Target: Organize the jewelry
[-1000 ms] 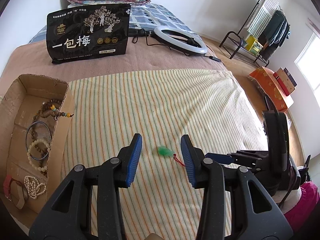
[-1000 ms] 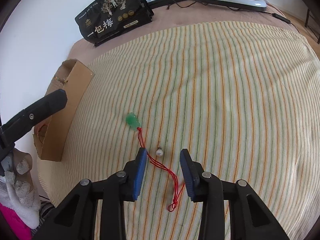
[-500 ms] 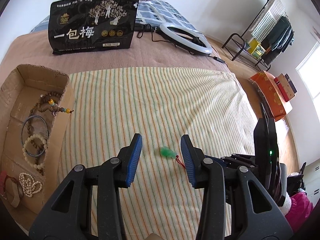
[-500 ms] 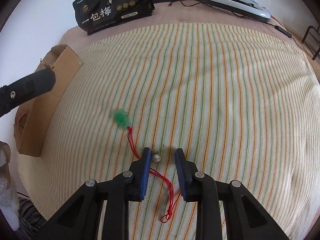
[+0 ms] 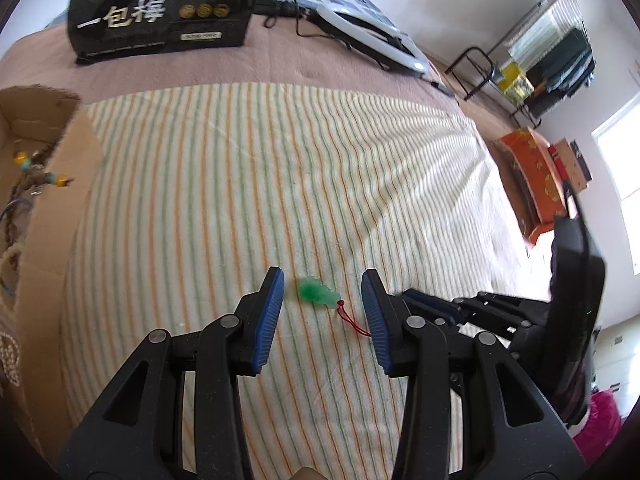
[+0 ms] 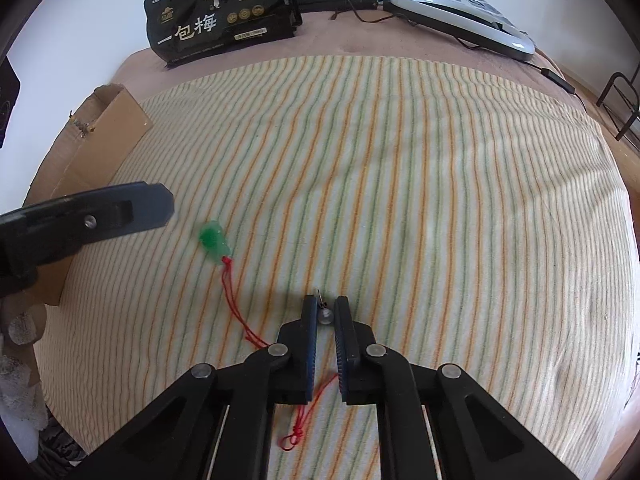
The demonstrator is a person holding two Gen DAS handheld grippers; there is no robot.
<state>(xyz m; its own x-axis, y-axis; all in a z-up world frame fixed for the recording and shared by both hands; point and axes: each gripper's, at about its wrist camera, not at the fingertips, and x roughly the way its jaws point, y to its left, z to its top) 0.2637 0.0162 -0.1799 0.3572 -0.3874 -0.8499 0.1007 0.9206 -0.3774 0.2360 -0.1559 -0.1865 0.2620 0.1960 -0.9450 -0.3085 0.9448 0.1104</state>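
Note:
A green jade pendant on a red cord lies on the striped cloth. My left gripper is open, with the pendant between its blue fingertips. My right gripper has closed on a small pearl earring; the jaws stand narrow on either side of it, low on the cloth. The red cord passes under the right gripper. A cardboard box at the left holds several bead bracelets and a pearl strand.
A black snack bag and a white ring light lie at the back of the bed. A clothes rack and an orange box stand to the right, off the bed.
My right gripper has moved forward over the pearl earring and narrowed its jaws onto it. My left gripper has moved lower and closer to the green pendant, still open.

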